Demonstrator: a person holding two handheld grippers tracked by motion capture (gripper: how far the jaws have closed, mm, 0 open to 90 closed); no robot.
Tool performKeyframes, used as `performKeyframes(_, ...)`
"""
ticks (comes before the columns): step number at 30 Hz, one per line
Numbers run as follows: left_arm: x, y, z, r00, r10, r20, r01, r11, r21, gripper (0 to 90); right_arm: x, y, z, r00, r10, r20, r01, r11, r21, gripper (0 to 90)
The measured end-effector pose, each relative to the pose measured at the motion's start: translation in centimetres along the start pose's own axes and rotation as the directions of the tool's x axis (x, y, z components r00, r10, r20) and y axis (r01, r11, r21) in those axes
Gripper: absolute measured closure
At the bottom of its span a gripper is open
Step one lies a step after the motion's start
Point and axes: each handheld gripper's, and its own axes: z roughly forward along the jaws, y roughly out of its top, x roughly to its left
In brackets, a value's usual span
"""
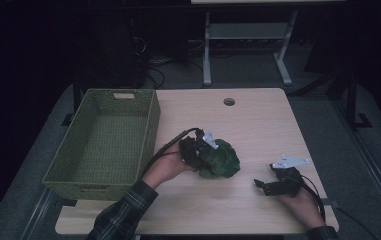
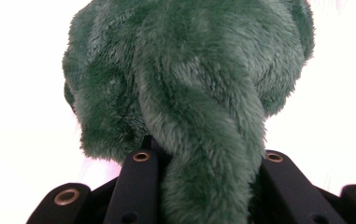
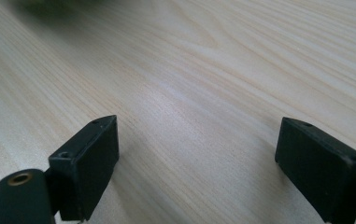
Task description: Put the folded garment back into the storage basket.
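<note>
A dark green plush toy sits just left of the table's middle, close to the basket. My left gripper comes in from its left side and is shut on it. In the left gripper view the furry green plush toy bulges out between the two black jaws, and a long limb of it hangs down over them. My right gripper rests low on the table near the front right, pointing left, well apart from the toy. Its jaws stand wide in the right gripper view, with bare wood between the fingertips.
A large green woven basket with nothing in it stands on the table's left part, right beside the left hand. The light wooden table has a round cable hole near its far edge. Desk legs and cables lie on the floor beyond.
</note>
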Motion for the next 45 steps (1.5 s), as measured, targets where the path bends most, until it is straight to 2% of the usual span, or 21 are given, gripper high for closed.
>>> performKeyframes(1, 0.3, 0.0, -0.9, 0.9999, -0.014, -0.004, 0.014, 0.9999, -0.006, 70.1, 0.0, 0.0, 0.0, 1.0000, 0.000, 0.000, 0.000, 1.0000, 0.000, 13.0)
performKeyframes(5, 1.0, 0.0, -2.6, 0.9995, -0.029, -0.011, 0.029, 0.9995, -0.010, 70.0, 0.0, 0.0, 0.0, 1.0000, 0.002, -0.001, -0.002, 1.0000, 0.002, 13.0)
performKeyframes(12, 2.0, -0.4, -5.1, 0.9978, -0.058, -0.031, 0.058, 0.9981, -0.020, 69.8, 0.0, 0.0, 0.0, 1.0000, 0.003, -0.001, -0.003, 1.0000, 0.002, 13.0)
performKeyframes(16, 2.6, -0.8, -6.8, 0.9953, -0.087, -0.042, 0.085, 0.9957, -0.036, 69.7, 0.0, 0.0, 0.0, 1.0000, 0.003, -0.001, -0.003, 1.0000, 0.001, 13.0)
performKeyframes(17, 2.9, -1.0, -7.6, 0.9943, -0.093, -0.053, 0.091, 0.9953, -0.033, 69.7, 0.0, 0.0, 0.0, 1.0000, 0.004, -0.001, -0.004, 1.0000, 0.002, 13.0)
performKeyframes(18, 2.9, -1.0, -7.6, 0.9943, -0.093, -0.053, 0.091, 0.9953, -0.033, 69.6, 0.0, 0.0, 0.0, 1.0000, 0.004, -0.001, -0.004, 1.0000, 0.002, 13.0)
performKeyframes(21, 3.5, -1.5, -9.1, 0.9918, -0.103, -0.075, 0.101, 0.9943, -0.033, 69.5, 0.0, 0.0, 0.0, 1.0000, 0.004, -0.001, -0.004, 1.0000, 0.001, 13.0)
performKeyframes(28, 4.3, -2.7, -11.0, 0.9862, -0.126, -0.107, 0.124, 0.9919, -0.029, 69.5, 0.0, 0.0, 0.0, 1.0000, 0.004, 0.000, -0.004, 1.0000, 0.001, 12.9)
performKeyframes(29, 4.4, -3.2, -11.5, 0.9828, -0.141, -0.119, 0.138, 0.9898, -0.033, 69.5, 0.0, 0.0, 0.0, 1.0000, 0.005, 0.000, -0.005, 1.0000, 0.001, 12.9)
performKeyframes(30, 4.4, -3.2, -11.5, 0.9828, -0.141, -0.119, 0.138, 0.9898, -0.033, 69.5, 0.0, 0.0, 0.0, 1.0000, 0.005, 0.000, -0.005, 1.0000, 0.001, 12.9)
performKeyframes(32, 4.6, -3.7, -12.1, 0.9784, -0.156, -0.136, 0.152, 0.9877, -0.036, 69.4, 0.0, 0.0, 0.0, 1.0000, 0.004, 0.000, -0.004, 1.0000, 0.001, 12.9)
performKeyframes(33, 4.8, -4.3, -12.7, 0.9745, -0.168, -0.149, 0.163, 0.9856, -0.044, 69.4, 0.0, 0.0, 0.0, 1.0000, 0.004, 0.000, -0.004, 1.0000, 0.001, 12.9)
performKeyframes(34, 4.8, -4.3, -12.7, 0.9745, -0.168, -0.149, 0.163, 0.9856, -0.044, 69.3, 0.0, 0.0, 0.0, 1.0000, 0.004, 0.000, -0.004, 1.0000, 0.001, 12.9)
performKeyframes(35, 5.0, -4.9, -13.2, 0.9693, -0.185, -0.162, 0.180, 0.9825, -0.049, 69.3, 0.1, 0.0, 0.0, 1.0000, 0.005, 0.001, -0.005, 1.0000, 0.001, 12.8)
performKeyframes(36, 5.0, -4.9, -13.2, 0.9693, -0.185, -0.162, 0.180, 0.9825, -0.049, 69.3, 0.1, 0.0, 0.0, 1.0000, 0.005, 0.001, -0.005, 1.0000, 0.001, 12.8)
performKeyframes(38, 5.4, -6.0, -14.0, 0.9608, -0.210, -0.182, 0.203, 0.9776, -0.058, 69.3, 0.0, 0.0, 0.0, 1.0000, 0.004, 0.002, -0.004, 1.0000, 0.001, 11.8)
performKeyframes(39, 5.4, -6.0, -14.0, 0.9608, -0.210, -0.182, 0.203, 0.9776, -0.058, 69.3, 0.0, 0.0, 0.0, 1.0000, 0.004, 0.002, -0.004, 1.0000, 0.001, 11.8)
performKeyframes(41, 5.9, -7.1, -14.9, 0.9518, -0.236, -0.196, 0.227, 0.9715, -0.070, 69.3, 0.0, 0.1, 0.1, 0.9999, 0.010, 0.014, -0.010, 0.9999, 0.005, 9.0)
performKeyframes(42, 5.9, -7.1, -14.9, 0.9518, -0.236, -0.196, 0.227, 0.9715, -0.070, 69.3, 0.0, 0.1, 0.1, 0.9999, 0.010, 0.014, -0.010, 0.9999, 0.005, 9.0)
performKeyframes(43, 6.1, -7.9, -15.4, 0.9437, -0.256, -0.209, 0.246, 0.9664, -0.075, 69.3, 0.0, 0.1, 0.1, 0.9998, 0.012, 0.015, -0.013, 0.9999, 0.008, 6.5)
performKeyframes(45, 6.4, -8.8, -16.0, 0.9352, -0.278, -0.220, 0.266, 0.9604, -0.082, 69.3, 0.0, 0.1, 0.3, 0.9997, 0.014, 0.019, -0.015, 0.9997, 0.020, 3.0)
